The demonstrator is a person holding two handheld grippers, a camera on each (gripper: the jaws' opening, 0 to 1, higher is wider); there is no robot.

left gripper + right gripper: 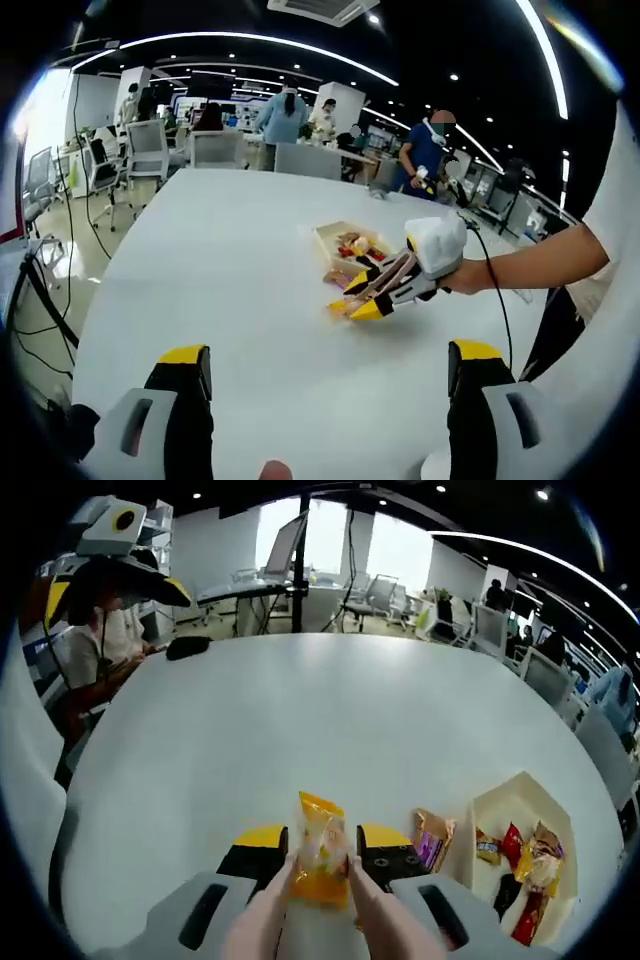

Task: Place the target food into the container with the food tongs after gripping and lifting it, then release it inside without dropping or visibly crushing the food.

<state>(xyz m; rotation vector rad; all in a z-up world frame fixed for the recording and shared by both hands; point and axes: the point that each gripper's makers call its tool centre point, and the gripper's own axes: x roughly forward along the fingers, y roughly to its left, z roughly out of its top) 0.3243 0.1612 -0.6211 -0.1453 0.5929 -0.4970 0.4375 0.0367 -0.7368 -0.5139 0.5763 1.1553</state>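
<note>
A yellow-orange snack packet (pixel 320 852) stands pinched between the two pink arms of the food tongs (pixel 268 912). My right gripper (pixel 322 840) is shut on those tongs. The packet sits low over the white table (pixel 300 720), left of the cream container (pixel 500 802), which holds several snack packets. A brown and purple packet (pixel 432 840) lies against the container's left wall. In the left gripper view the right gripper (pixel 365 300) reaches in from the right with the packet (pixel 342 307) just in front of the container (pixel 325 234). My left gripper (pixel 330 355) is open with nothing between its jaws.
The left gripper (pixel 112 538) shows raised at the far left edge of the table, with a person in white (pixel 100 645) behind it. A black object (pixel 188 647) lies near the far edge. Office chairs (pixel 145 150) and standing people (pixel 425 150) are beyond the table.
</note>
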